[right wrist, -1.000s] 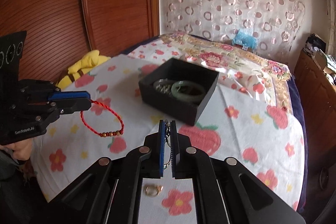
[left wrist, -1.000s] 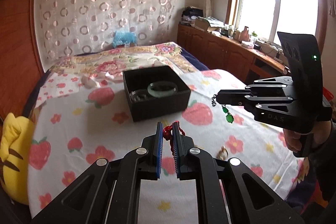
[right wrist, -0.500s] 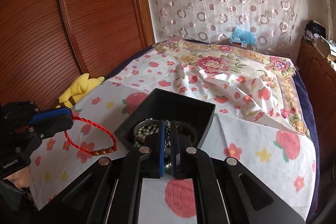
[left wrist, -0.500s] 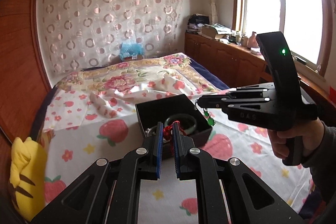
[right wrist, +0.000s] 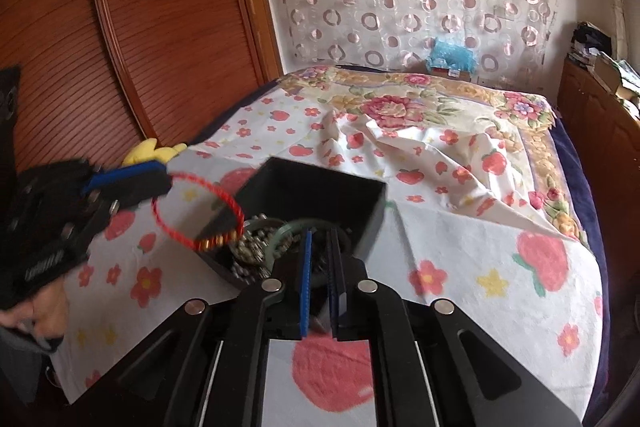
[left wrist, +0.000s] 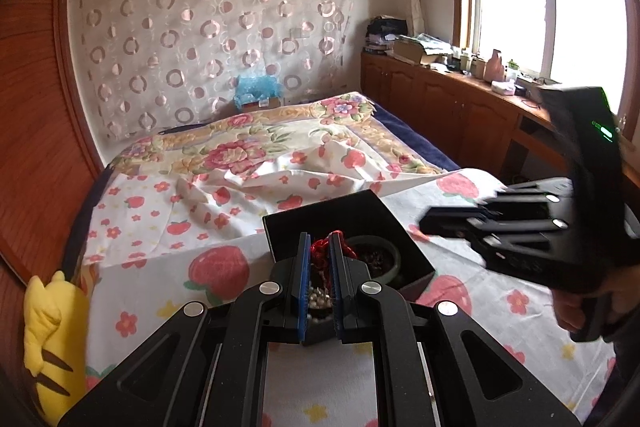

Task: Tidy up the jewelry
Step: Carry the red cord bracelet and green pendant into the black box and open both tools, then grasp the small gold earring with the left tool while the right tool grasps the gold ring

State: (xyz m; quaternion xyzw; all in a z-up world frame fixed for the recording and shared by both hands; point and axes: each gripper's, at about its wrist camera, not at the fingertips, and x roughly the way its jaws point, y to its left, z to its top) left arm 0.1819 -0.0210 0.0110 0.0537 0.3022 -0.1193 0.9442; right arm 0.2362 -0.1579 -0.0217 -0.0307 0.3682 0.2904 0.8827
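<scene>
Pinching a red cord bracelet (left wrist: 320,251) in the left gripper (left wrist: 320,239), with blue pads closed tight on the cord. Seen from the right wrist as a loop hanging off those tips, with gold beads at the bottom, over the near left corner of the black box (right wrist: 320,183), not yet inside it. Hard to say whether touching the rim or just above it.

Opening the right gripper (right wrist: 319,239) over the near side of the same box, with only a narrow gap between the pads and nothing seen caught in it. Blurred in the left wrist view, off to the right of the box, gripped by a hand (left wrist: 572,311).

Resting open on the strawberry-print sheet (right wrist: 460,247), near the foot of the bed. Holding a green jade bangle (left wrist: 394,259) lying flat and, beside it, a coil of pale metallic beads (right wrist: 252,247), with darker pieces under them too jumbled to tell apart.

Lying at the left edge of the bed, a yellow plush toy (left wrist: 52,327).
</scene>
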